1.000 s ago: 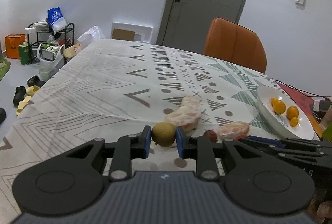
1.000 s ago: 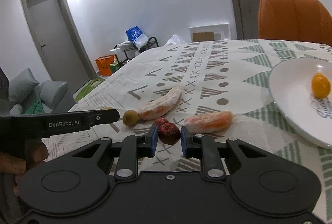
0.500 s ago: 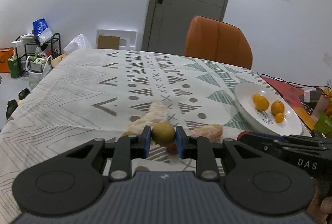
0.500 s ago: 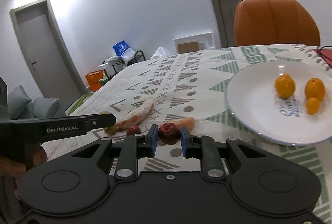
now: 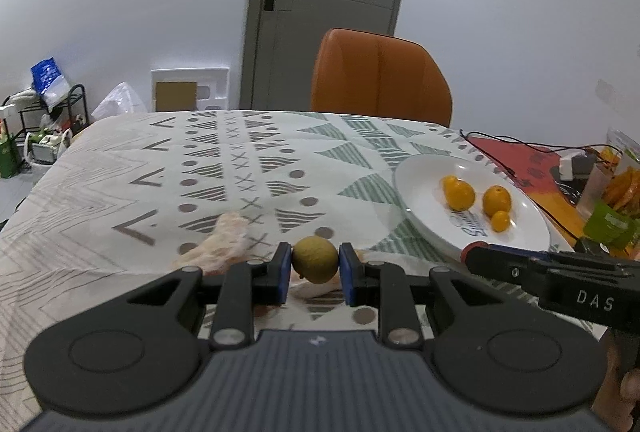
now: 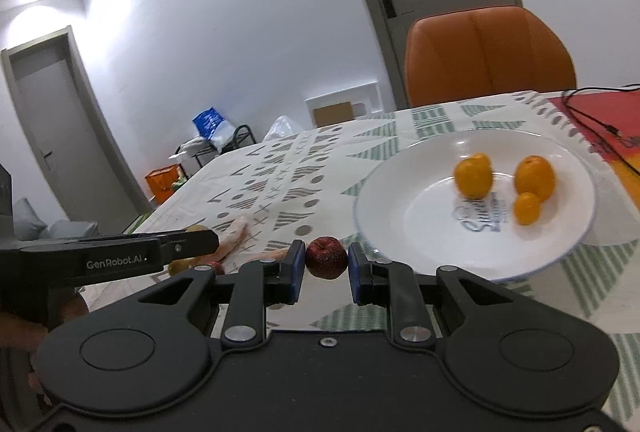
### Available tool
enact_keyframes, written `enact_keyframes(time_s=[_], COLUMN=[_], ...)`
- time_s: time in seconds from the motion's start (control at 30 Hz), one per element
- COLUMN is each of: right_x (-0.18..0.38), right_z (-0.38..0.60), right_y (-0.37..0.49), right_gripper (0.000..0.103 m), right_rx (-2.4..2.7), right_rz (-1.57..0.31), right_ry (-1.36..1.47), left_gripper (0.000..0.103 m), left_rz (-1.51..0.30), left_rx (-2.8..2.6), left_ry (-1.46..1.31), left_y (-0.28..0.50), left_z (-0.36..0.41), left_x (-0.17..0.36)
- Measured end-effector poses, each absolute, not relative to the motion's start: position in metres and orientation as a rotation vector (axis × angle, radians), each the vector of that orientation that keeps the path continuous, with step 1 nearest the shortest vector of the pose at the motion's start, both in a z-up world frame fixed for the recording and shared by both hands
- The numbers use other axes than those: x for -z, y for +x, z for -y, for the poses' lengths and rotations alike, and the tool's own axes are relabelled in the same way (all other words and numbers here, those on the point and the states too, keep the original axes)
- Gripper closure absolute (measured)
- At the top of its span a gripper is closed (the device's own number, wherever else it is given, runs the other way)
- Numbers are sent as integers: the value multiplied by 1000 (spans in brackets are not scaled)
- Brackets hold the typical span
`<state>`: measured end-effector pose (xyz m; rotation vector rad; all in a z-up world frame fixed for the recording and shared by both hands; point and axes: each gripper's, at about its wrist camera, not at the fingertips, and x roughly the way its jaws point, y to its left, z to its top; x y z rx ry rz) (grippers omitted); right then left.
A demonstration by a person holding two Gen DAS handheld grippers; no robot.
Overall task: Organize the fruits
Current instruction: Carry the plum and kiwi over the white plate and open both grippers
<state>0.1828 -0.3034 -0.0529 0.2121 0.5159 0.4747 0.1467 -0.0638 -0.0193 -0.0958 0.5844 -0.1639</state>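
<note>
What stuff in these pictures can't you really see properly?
- Printed word on the white plate: blurred in the right wrist view, partly covered by the oranges in the left.
- Pale wrapped fruit: blurred; the left gripper, holding the yellow-green fruit, hides its near end.

Matt black plastic forms each hand-held gripper (image 5: 315,266), with blue pads (image 6: 297,266), over a printed cloth-covered table (image 5: 160,168) bearing a glossy white plate (image 6: 400,216); the orange chair (image 5: 380,76) looks like smooth leather, and the red fruit (image 6: 326,257) shiny
</note>
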Motion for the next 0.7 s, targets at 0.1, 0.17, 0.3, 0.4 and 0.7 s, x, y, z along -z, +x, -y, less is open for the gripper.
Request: enact_keyframes(time_s=[0.1,0.17,0.3,0.4,0.7], right_x=[54,54,56,57,62], right_z=[314,320,332,342,366], right_y=[183,182,182,182,185], right_gripper=[82,82,82,82,82], right_rx=[-456,-448,-429,-415,-377], right_rz=[-512,-508,-502,-499,-496], right_ry=[226,235,252,263,299], left_gripper=[79,79,79,79,79], left_rz=[-584,-584,-584,-586,-593], left_rx=[178,187,204,215,249], left_ry=[-82,-73,-56,-45,-4], left_y=[148,149,152,155,164], left_z=[73,79,92,101,128], left_x=[18,18,18,18,21])
